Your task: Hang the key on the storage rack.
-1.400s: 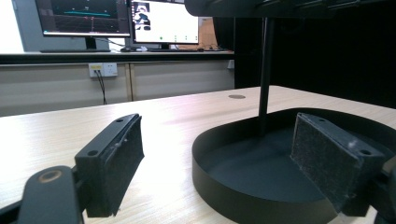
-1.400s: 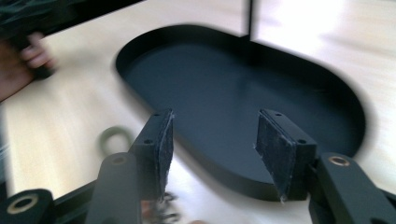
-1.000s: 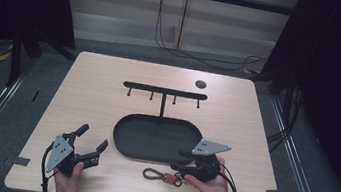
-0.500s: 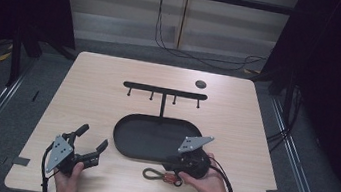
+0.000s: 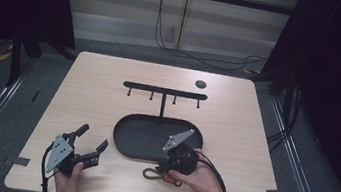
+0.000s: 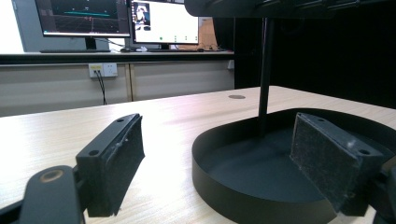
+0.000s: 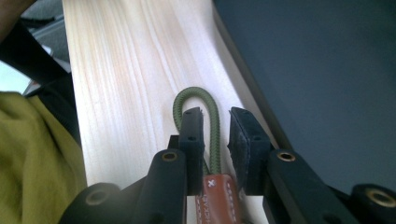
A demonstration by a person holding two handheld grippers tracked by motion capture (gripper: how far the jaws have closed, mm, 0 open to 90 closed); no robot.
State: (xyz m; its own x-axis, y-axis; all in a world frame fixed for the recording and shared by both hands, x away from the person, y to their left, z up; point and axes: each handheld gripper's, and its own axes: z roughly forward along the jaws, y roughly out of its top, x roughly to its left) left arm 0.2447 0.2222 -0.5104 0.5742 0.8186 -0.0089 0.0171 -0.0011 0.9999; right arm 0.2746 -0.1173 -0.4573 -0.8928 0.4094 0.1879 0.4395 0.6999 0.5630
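A key strap, an olive-green cord loop [image 5: 150, 173] joined to a brown leather tab [image 7: 218, 198], lies on the table in front of the black oval tray [image 5: 124, 140]. My right gripper [image 5: 164, 168] points down over it. In the right gripper view the jaws [image 7: 215, 115] have just been closing and straddle the cord [image 7: 214, 122]; a narrow gap still shows between the cord and the right pad [image 7: 243, 140]. My left gripper [image 5: 93, 136] rests at the front left, wide open with nothing between its pads [image 6: 116, 158], and faces the tray wall [image 6: 243, 196].
A black rack with hooks [image 5: 165, 91] rises on a post [image 6: 265, 74] from the tray's far side. A small black disc [image 5: 201, 84] lies near the table's far edge. Bare wood [image 5: 93, 90] spreads to the left. Monitors stand beyond the table.
My right gripper has moved left along the tray's front edge and tipped down over the strap, its jaws narrowing around the cord. The left gripper has not moved.
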